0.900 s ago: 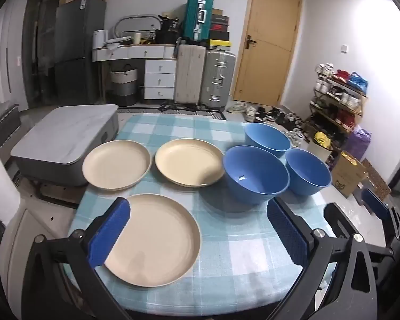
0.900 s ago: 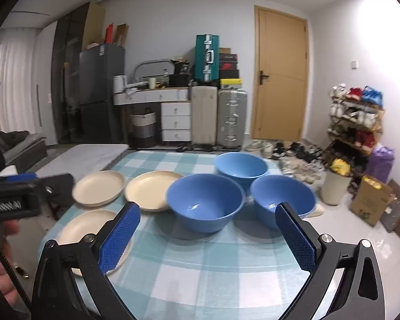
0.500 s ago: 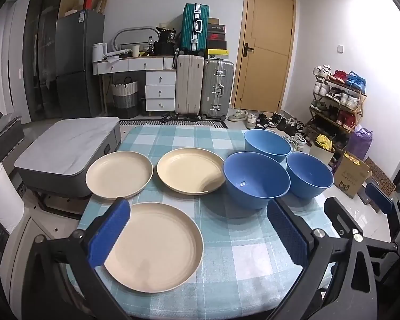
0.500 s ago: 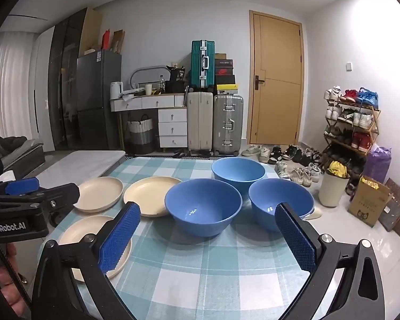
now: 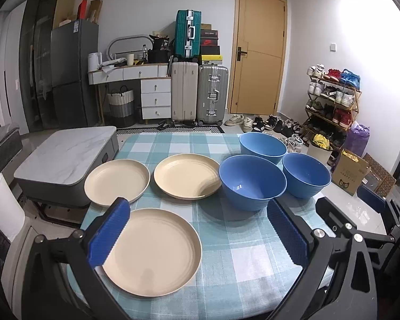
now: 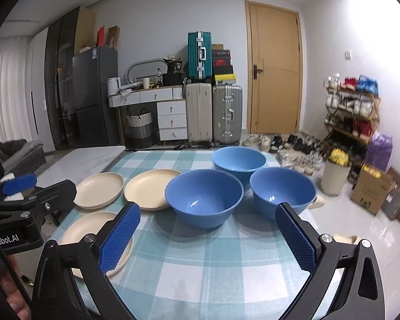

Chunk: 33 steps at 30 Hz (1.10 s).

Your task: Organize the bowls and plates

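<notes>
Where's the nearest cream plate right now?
In the left wrist view, the nearest cream plate lies on the table's near left corner, below the left gripper, in front of the other two plates.

Bare cloth [image 6: 200, 266] ahead — bowls [image 6: 204, 197] beyond.

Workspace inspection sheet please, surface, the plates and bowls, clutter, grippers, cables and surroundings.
Surface: table under a teal checked cloth.
Job's things: three cream plates, three blue bowls, all separate, none stacked.
Clutter: nothing seen on the table.
Grippers: left gripper and right gripper open, empty.
Cables: thin black cable by the left gripper.
Surroundings: suitcases, door, shoe rack.
</notes>
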Motion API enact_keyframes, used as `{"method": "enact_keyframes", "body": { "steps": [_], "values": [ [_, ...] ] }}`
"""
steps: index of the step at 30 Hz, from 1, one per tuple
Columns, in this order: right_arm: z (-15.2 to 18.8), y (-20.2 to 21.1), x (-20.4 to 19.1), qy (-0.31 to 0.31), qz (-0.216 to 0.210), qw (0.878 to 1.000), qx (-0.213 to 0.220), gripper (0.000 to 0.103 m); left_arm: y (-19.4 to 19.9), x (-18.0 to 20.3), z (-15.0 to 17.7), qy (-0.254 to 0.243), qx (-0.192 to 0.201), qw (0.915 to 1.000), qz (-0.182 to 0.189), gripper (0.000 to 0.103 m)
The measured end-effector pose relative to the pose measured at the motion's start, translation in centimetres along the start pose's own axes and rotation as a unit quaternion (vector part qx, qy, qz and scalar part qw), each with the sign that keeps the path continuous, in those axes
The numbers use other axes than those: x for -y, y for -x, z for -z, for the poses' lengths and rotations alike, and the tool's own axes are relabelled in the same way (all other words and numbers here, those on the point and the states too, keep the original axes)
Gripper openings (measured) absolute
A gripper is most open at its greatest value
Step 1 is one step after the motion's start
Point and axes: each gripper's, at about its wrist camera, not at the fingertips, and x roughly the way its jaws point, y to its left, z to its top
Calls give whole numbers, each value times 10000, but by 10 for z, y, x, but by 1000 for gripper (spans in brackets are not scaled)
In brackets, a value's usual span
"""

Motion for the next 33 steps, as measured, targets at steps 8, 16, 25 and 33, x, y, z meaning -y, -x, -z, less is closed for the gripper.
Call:
{"method": "enact_keyframes", "body": {
  "steps": [8, 16, 25, 33],
  "values": [
    [4, -15, 3, 22, 365, 9985, -397, 103, -3, 2, 5, -45, -61, 10000, -18, 103],
    [9, -28, 8, -145, 155, 9969, -757, 103, -3, 2, 8, -50, -77, 9999, -55, 103],
    [9, -21, -2, 30, 191, 9984, -525, 103, -6, -2, 8, 10, -142, 9999, -63, 103],
    [11, -21, -10, 123, 210, 9983, -527, 103, -8, -2, 11, -33, -196, 9998, -58, 103]
  ]
}}
